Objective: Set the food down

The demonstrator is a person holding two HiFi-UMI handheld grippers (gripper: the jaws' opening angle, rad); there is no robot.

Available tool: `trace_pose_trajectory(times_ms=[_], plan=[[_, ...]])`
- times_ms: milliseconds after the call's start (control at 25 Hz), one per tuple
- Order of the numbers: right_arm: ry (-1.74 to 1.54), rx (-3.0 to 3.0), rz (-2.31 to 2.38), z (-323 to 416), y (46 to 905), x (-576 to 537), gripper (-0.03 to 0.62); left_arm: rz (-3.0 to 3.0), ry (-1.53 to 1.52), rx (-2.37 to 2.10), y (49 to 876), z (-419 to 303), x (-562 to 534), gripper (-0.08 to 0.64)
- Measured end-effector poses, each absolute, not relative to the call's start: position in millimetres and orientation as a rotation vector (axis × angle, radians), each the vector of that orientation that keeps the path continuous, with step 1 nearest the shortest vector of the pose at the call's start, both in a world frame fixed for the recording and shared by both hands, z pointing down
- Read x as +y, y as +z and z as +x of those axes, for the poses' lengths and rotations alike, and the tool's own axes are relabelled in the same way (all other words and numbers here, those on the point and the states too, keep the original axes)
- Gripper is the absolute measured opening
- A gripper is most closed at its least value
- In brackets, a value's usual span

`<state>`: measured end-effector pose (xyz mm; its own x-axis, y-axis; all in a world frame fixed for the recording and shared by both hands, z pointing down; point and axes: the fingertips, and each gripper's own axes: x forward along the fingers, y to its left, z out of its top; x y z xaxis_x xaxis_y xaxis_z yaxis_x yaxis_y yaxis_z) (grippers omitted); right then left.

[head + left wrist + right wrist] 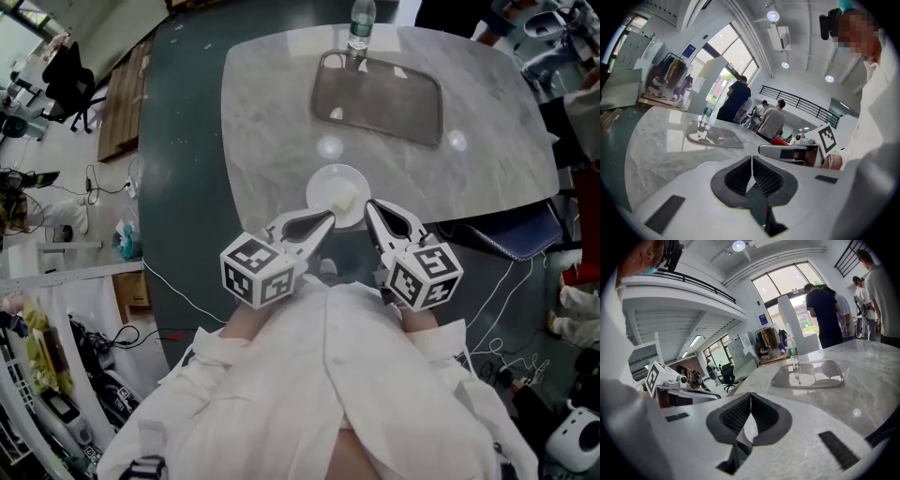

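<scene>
The left gripper and the right gripper each have their fingers pressed together on nothing. Just past the tips a round white plate rests on the pale marble table. On it, between the two tips, lies a pale lump of food. Well beyond are a grey rectangular tray and a clear plastic bottle.

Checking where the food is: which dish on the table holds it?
The small round white plate at the near edge of the table, carrying a pale piece of food. The grey rectangular tray farther back, by the bottle, shows none.
</scene>
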<state>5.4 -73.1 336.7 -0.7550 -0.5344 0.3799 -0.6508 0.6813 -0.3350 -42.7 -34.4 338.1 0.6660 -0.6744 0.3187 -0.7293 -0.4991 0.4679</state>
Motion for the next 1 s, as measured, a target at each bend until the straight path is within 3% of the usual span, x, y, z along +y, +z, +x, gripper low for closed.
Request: trace_pose_trajectory(times_ms=[1000], plan=[[0.892,-2.436,1.107,9.0,397.2,-77.0,0.003,2.155,0.351,-0.934,407.9,-75.2,-53.3,0.021]])
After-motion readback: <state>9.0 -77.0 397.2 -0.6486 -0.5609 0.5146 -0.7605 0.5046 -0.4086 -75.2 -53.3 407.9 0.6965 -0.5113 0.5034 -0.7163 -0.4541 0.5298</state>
